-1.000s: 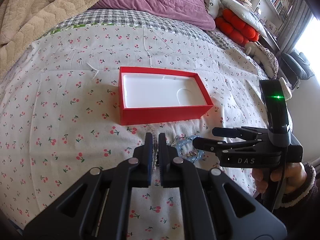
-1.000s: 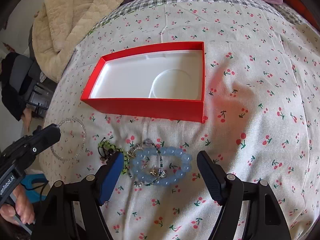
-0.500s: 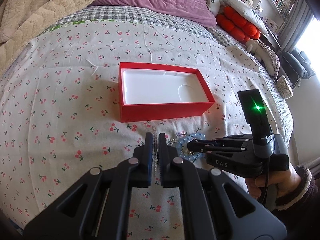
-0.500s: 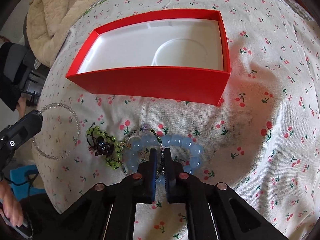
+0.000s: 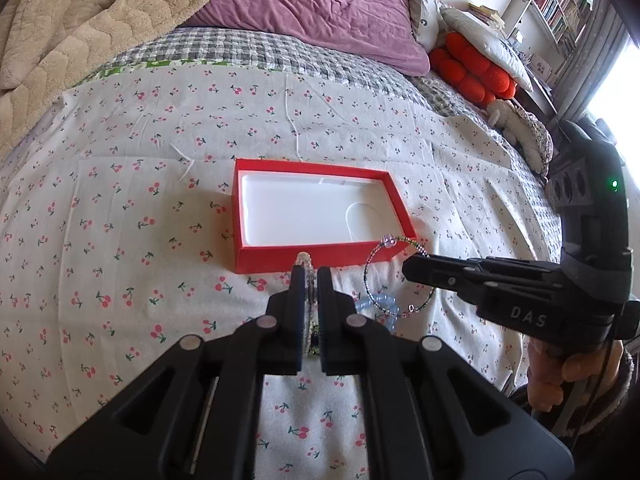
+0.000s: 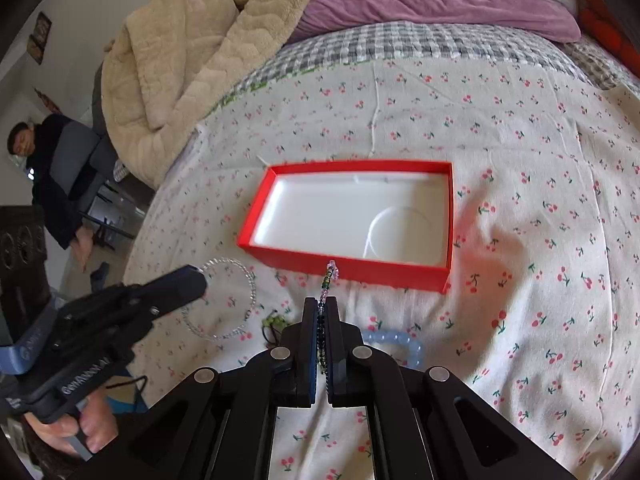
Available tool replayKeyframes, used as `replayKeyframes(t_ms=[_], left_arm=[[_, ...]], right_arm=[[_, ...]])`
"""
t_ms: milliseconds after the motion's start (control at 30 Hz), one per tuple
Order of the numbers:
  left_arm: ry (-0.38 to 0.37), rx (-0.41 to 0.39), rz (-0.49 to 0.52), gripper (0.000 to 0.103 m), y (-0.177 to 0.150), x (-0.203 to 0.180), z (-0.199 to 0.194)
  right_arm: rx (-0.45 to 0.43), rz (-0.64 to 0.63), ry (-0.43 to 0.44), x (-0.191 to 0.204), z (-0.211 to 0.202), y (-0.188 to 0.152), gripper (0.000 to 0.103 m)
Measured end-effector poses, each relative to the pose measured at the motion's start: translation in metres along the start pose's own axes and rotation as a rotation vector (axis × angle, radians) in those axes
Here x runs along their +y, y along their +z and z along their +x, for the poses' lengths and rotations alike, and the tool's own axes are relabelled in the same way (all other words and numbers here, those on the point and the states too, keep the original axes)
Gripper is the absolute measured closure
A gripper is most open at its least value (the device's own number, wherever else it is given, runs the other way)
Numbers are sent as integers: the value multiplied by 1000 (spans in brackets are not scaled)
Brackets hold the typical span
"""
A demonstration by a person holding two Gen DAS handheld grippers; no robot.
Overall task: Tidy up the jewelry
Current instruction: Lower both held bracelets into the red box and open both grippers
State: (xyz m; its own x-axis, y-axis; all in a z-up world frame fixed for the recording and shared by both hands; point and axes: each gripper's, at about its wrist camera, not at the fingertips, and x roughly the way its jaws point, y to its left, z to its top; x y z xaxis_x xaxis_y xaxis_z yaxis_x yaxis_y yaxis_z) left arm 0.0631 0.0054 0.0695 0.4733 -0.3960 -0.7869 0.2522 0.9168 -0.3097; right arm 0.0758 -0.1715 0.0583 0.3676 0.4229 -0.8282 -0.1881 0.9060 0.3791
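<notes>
An open red box (image 5: 316,256) with a white inside (image 6: 352,216) lies on the cherry-print bedspread. My left gripper (image 5: 308,274) is shut on a clear bead bracelet (image 6: 218,298), held near the box's front wall. My right gripper (image 6: 322,306) is shut on a thin green and purple bead bracelet (image 5: 398,276), lifted off the bed in front of the box. A pale blue bead bracelet (image 6: 396,344) and a green bead piece (image 6: 274,322) lie on the bedspread under the grippers.
A beige blanket (image 6: 192,52) and a purple duvet (image 5: 320,8) lie at the far side of the bed. Red cushions (image 5: 476,70) sit at the right. A person (image 6: 44,172) sits beside the bed at the left.
My right gripper, shut on the thin bracelet, has lifted it off the bed away from the blue one. My left gripper has risen with the clear bracelet.
</notes>
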Motion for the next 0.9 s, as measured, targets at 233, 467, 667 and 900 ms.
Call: replayKeyframes(t_ms=[233, 467, 667, 900], left_arm=[[-143, -51, -76, 96, 39, -4, 23], [-87, 2, -107, 96, 49, 17, 69], [18, 22, -59, 96, 46, 30, 84], [57, -24, -34, 93, 51, 28, 81]], right_arm=[[-70, 50, 25, -3, -4, 41, 100], [-23, 83, 58, -11, 34, 57, 100], [29, 65, 16, -20, 64, 62, 99], [0, 48, -39, -34, 58, 66, 92]])
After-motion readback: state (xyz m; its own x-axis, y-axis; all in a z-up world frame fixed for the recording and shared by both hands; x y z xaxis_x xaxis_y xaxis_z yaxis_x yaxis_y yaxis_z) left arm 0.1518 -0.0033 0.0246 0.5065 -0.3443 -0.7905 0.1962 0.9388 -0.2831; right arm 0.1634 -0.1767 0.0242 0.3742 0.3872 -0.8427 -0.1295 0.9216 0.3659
